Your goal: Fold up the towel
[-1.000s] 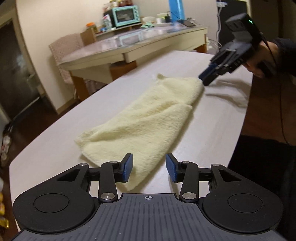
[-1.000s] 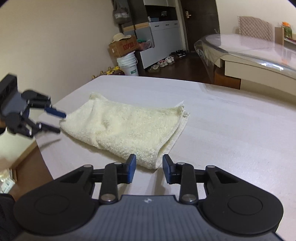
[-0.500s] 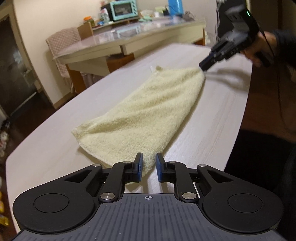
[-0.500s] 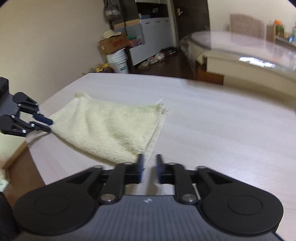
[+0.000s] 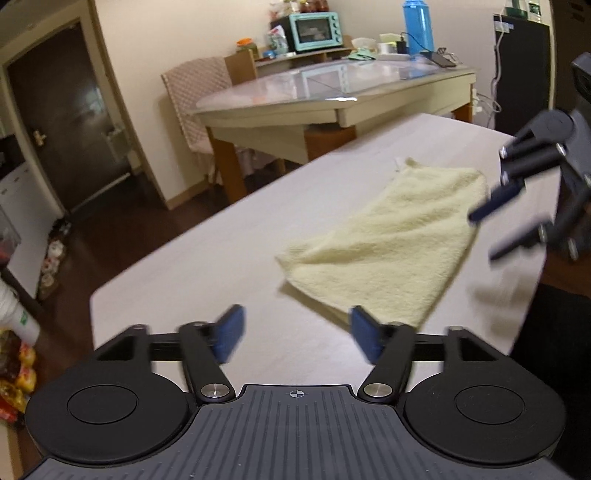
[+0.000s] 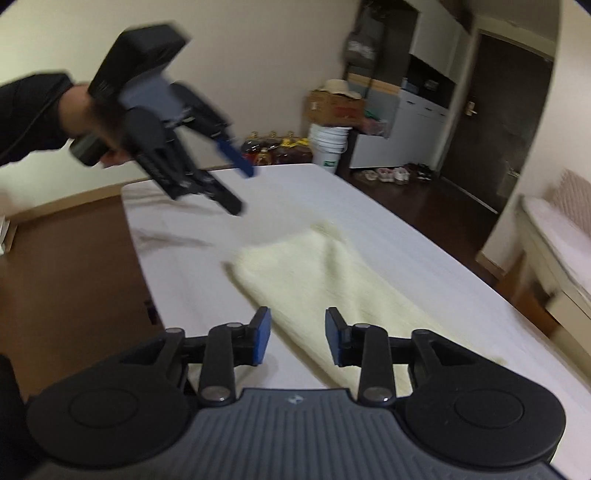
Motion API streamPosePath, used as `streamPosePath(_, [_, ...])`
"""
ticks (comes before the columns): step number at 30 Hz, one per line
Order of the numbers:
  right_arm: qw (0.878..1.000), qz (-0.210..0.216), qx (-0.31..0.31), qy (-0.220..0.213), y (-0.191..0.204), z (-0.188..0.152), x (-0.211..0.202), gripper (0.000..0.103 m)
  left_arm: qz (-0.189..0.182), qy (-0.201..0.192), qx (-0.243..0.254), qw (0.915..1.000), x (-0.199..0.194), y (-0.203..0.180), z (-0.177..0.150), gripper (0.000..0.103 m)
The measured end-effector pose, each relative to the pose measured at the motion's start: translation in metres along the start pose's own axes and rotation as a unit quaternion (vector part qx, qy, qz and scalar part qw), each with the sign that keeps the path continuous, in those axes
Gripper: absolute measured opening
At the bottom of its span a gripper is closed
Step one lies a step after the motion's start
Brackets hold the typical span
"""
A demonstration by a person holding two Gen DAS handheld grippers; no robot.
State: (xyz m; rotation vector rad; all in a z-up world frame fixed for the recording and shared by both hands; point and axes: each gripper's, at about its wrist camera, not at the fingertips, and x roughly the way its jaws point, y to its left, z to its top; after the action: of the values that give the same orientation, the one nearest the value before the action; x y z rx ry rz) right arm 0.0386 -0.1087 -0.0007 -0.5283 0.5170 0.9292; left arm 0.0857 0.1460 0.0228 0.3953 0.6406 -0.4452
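Note:
A pale yellow towel [image 5: 388, 251] lies folded in a long strip on the white table [image 5: 221, 266]. My left gripper [image 5: 297, 332] hovers short of the towel's near corner, its jaws opening wide with nothing between them. From the right wrist view, the left gripper [image 6: 242, 190] hangs in the air above the table's far corner, held by a person's hand [image 6: 85, 110]. My right gripper [image 6: 298, 336] floats over the other end of the towel [image 6: 332, 280], jaws opening, and its pads do not press the cloth. The right gripper [image 5: 485, 236] also shows blurred beside the towel's right edge.
A glass-topped table [image 5: 332, 92] with a teal oven [image 5: 314, 31] and a blue bottle [image 5: 417, 27] stands behind, beside a padded chair [image 5: 195, 99]. A white bucket [image 6: 328, 147], a cardboard box [image 6: 336, 107] and shoes sit on the dark floor. The table edge [image 6: 140, 258] runs close on the left.
The left gripper closed at the towel's near corner, then opened wide and drew back from it. The right gripper swung and rolled toward the towel. The towel now lies flatter.

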Motion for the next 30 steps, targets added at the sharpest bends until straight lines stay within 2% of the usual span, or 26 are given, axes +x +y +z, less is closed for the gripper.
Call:
streamPosePath(2, [1.0,-0.006,-0.017,0.006,0.021,0.009,0.019,0.039,0.003,-0.006,-0.001,1.0,0.0,0.006,0.0,0.093])
streamPosePath(7, [0.996,-0.052,-0.072,0.029,0.062,0.025,0.065,0.039,0.007,-0.014,-0.001,0.9999,-0.001,0.022,0.0,0.093])
streamPosePath(13, [0.989,-0.086,-0.111,0.041,0.082,0.028,0.087,0.036,-0.017,-0.025,0.014,0.9994,-0.002,0.033,-0.005,0.093])
streamPosePath(16, [0.987,-0.097,-0.124,0.045,0.087,0.026,0.093,0.022,-0.033,-0.033,0.036,0.9983,-0.002,0.031,-0.008,0.093])
streamPosePath(17, [0.987,-0.093,-0.124,0.046,0.088,0.024,0.094,0.007,-0.046,-0.038,0.054,0.9968,-0.002,0.029,-0.009,0.093])
streamPosePath(19, [0.989,-0.085,-0.118,0.04,0.087,0.022,0.094,0.006,-0.054,-0.04,0.077,0.9948,-0.001,0.026,-0.011,0.093])
streamPosePath(22, [0.994,-0.065,-0.082,0.021,0.077,0.026,0.08,0.006,-0.06,-0.038,0.146,0.9868,0.005,0.014,-0.014,0.093])
streamPosePath(24, [0.998,-0.047,-0.048,0.009,0.065,0.03,0.067,0.006,-0.063,-0.039,0.205,0.976,0.012,0.003,-0.017,0.093])
streamPosePath(25, [1.0,-0.021,-0.002,-0.003,0.049,0.035,0.056,0.006,-0.069,-0.041,0.23,0.9699,0.017,-0.003,-0.018,0.093])
streamPosePath(28, [0.995,0.025,0.092,-0.023,0.01,0.039,0.029,0.005,-0.085,-0.048,0.284,0.9539,0.03,-0.016,-0.018,0.09])
streamPosePath(30, [0.991,0.042,0.124,-0.032,-0.007,0.037,0.014,0.005,-0.092,-0.053,0.305,0.9462,0.038,-0.021,-0.018,0.086])
